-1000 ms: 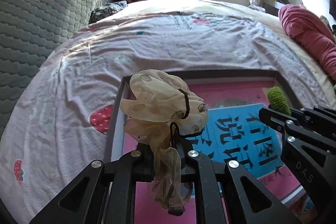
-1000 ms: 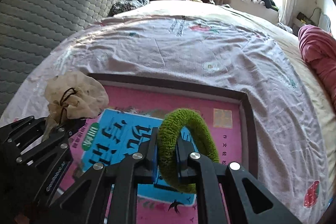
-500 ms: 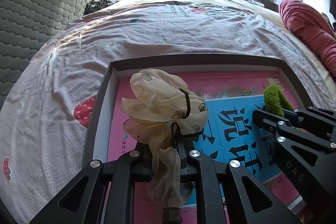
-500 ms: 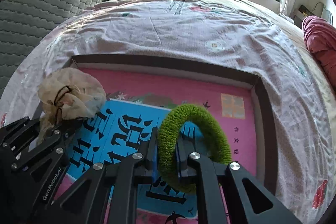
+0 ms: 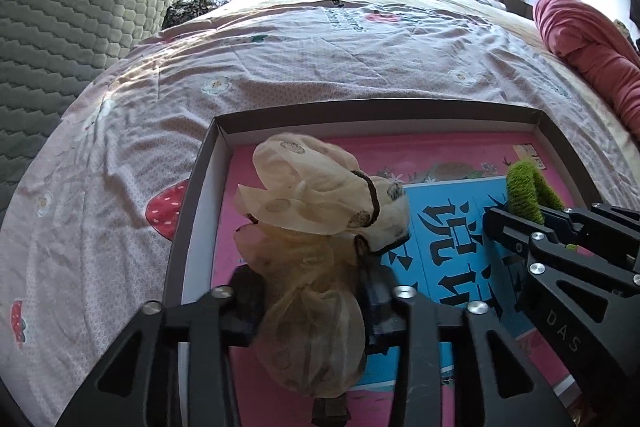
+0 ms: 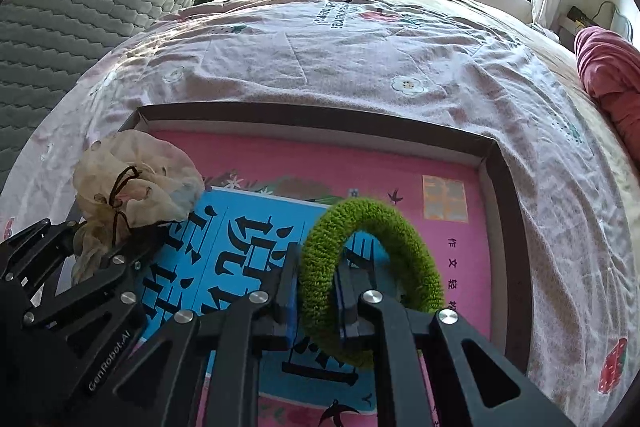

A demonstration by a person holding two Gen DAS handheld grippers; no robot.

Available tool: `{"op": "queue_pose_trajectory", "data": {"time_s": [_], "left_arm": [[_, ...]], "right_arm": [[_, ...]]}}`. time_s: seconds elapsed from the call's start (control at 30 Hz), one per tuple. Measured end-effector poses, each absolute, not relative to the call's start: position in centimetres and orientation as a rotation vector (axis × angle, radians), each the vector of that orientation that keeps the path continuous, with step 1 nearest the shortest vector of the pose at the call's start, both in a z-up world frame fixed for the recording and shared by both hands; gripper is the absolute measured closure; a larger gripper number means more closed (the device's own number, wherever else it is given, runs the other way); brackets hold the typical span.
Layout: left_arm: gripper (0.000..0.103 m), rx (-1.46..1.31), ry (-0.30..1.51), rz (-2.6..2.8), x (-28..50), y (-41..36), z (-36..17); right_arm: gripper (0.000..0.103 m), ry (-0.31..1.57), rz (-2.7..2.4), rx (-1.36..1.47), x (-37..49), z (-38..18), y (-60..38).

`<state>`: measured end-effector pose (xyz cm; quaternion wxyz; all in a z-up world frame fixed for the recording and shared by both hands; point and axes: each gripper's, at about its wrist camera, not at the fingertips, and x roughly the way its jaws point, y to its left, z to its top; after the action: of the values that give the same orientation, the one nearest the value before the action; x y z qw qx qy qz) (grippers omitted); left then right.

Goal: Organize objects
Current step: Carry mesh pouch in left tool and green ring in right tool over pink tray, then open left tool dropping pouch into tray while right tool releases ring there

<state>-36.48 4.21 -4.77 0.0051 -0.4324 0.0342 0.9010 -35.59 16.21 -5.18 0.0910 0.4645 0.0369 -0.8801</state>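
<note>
Surface: wrinkly pink bedsheet (image 5: 320,59) with strawberry prints, clothes piled by the window beyond.
Tray: shallow dark-rimmed box (image 6: 504,195), walls ahead of both grippers.
Left gripper (image 5: 312,291): jaws opening, gauzy cream scrunchie (image 5: 320,203) still bunched between them.
Right gripper (image 6: 316,291): clamped on fuzzy green ring (image 6: 372,267), over the box.
</note>
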Motion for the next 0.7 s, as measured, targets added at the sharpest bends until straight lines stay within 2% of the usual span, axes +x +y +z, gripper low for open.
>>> {"op": "queue_pose_trajectory", "data": {"time_s": [0.1,0.33,0.7], "left_arm": [[0.045,-1.343,0.113,2.827,-36.3,4.2,-4.6],[0.031,-1.341,0.117,2.848,-35.9,3.9,-4.1],[0.025,-1.295,0.099,2.842,-34.8,3.3,-2.3]], "right_arm": [[0.081,0.106,-2.627,1.379,-35.5,-5.1,16.3],[0.062,0.081,-2.659,1.344,-34.9,-4.0,16.8],[0.034,-0.010,-2.708,1.242,-33.6,-1.4,18.1]]}}
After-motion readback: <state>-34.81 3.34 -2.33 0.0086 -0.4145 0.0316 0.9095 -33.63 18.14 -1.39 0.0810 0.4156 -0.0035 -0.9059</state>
